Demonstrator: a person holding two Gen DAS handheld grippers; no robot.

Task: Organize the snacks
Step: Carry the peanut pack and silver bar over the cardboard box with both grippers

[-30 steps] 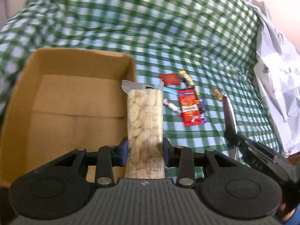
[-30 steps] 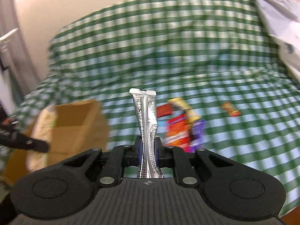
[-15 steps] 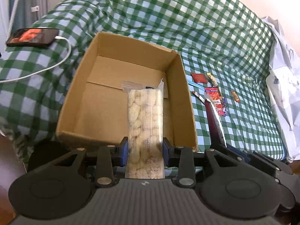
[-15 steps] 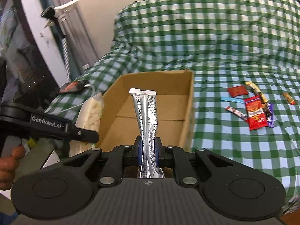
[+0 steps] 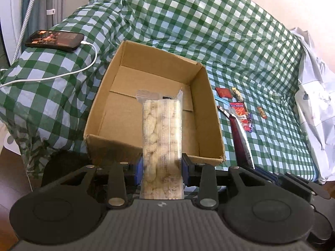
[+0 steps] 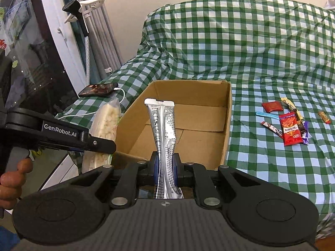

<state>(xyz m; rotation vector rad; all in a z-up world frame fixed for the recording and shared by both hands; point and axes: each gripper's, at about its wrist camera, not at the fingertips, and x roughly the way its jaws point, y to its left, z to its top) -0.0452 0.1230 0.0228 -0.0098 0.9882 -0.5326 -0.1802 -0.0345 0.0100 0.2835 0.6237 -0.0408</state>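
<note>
Phone [image 5: 54, 40]; white cable [image 5: 62, 74]; checked cloth [image 5: 209, 31]

Checked bed [image 5: 240, 48]: box [image 5: 211, 125], snacks [image 6: 291, 127], phone [image 5: 55, 40].

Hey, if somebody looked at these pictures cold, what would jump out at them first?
Two packets held up over the near edge of an empty open cardboard box: a clear pack of pale biscuits in the left gripper, a crinkled silver foil pouch in the right gripper. Beyond, small bright snack wrappers lie scattered on the green-checked cloth.

green-and-white checked cloth [image 5: 230, 31], brown box [image 5: 209, 113], silver packet [image 6: 164, 129]
</note>
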